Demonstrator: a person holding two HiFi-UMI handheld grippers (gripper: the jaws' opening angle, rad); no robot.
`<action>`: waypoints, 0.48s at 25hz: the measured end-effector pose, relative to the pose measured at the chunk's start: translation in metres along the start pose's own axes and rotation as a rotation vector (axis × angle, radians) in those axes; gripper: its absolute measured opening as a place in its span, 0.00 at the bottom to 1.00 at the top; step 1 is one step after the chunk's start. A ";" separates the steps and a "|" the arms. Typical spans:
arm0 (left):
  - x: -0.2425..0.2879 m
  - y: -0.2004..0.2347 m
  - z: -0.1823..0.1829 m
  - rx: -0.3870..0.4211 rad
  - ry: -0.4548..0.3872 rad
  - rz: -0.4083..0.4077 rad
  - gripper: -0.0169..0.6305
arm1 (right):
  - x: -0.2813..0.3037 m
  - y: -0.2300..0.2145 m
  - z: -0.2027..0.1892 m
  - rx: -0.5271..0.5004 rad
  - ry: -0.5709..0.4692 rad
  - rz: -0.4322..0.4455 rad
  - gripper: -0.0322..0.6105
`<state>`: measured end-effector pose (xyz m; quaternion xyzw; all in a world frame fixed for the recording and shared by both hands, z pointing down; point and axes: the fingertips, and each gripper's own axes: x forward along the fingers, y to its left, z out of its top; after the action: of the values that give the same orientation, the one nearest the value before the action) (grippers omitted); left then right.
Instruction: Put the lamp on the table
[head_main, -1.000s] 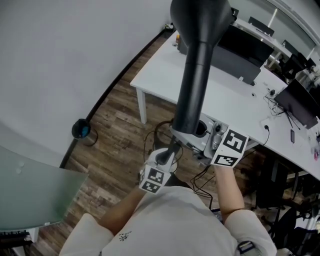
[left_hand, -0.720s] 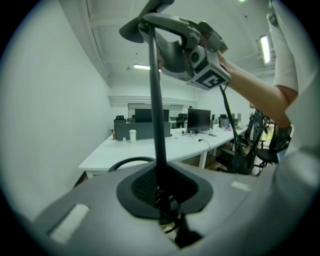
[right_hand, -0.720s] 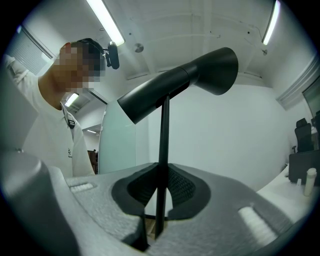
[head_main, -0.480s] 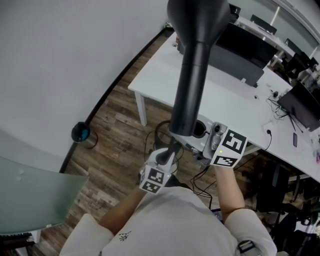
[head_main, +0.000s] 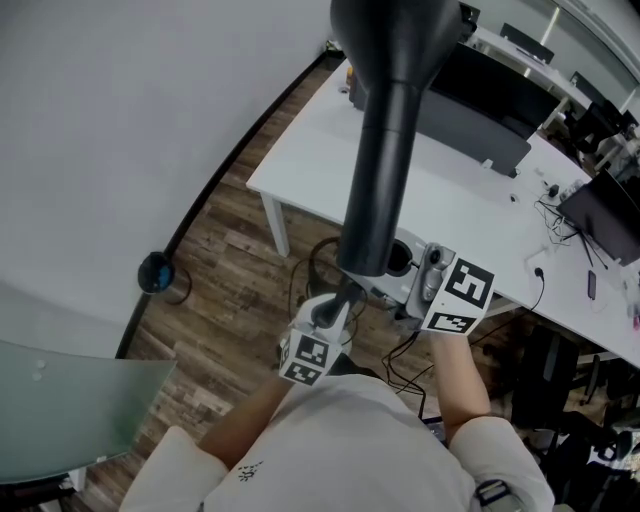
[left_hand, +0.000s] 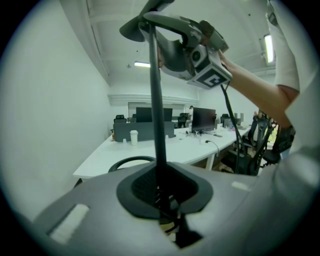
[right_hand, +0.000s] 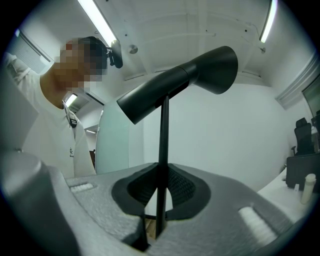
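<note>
The lamp (head_main: 385, 160) is in the air, carried by both grippers and not on the surface (head_main: 310, 150). In the head view its black, funnel-shaped head fills the top centre of the frame. The thick black tube runs down from there to the middle, where it hides part of the white surface behind it.

The left gripper (left_hand: 161, 192) is clamped on the lamp's thin black stem. In the left gripper view the stem rises straight up out of the dark notch between the jaws. The right gripper (right_hand: 160, 195) is clamped on the same stem further up. It shows at the top of the left gripper view, with the person's arm reaching in from the upper right. In the right gripper view the stem stands between the jaws and ends at the tilted head in the upper middle of the frame.

In the head view the two marker cubes sit at lower centre, the left one below and to the left of the right one. The person's white sleeves come in from the bottom edge.

The surface runs from the centre to the upper right. Dark monitors (head_main: 490, 90) stand on it, and a white cup (left_hand: 133, 137) is near its far end. The wood floor (head_main: 230, 270) lies at the left centre, beside a pale wall (head_main: 120, 120). A small dark round thing (head_main: 155, 272) sits on the floor by that wall. A glass panel (head_main: 60, 400) fills the lower left corner.
</note>
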<state>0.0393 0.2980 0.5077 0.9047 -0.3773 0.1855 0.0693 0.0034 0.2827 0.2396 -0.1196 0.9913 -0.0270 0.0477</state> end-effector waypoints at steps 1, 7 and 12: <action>0.004 0.003 0.001 0.000 0.001 0.000 0.08 | 0.000 -0.005 0.000 0.001 -0.001 0.000 0.12; 0.031 0.013 0.005 -0.002 0.018 -0.007 0.08 | -0.004 -0.036 -0.003 0.011 0.000 0.008 0.12; 0.049 0.028 0.009 -0.011 0.030 -0.003 0.08 | -0.002 -0.062 -0.006 0.027 -0.003 0.014 0.12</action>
<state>0.0537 0.2439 0.5181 0.9020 -0.3757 0.1967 0.0804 0.0189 0.2228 0.2499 -0.1122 0.9916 -0.0396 0.0510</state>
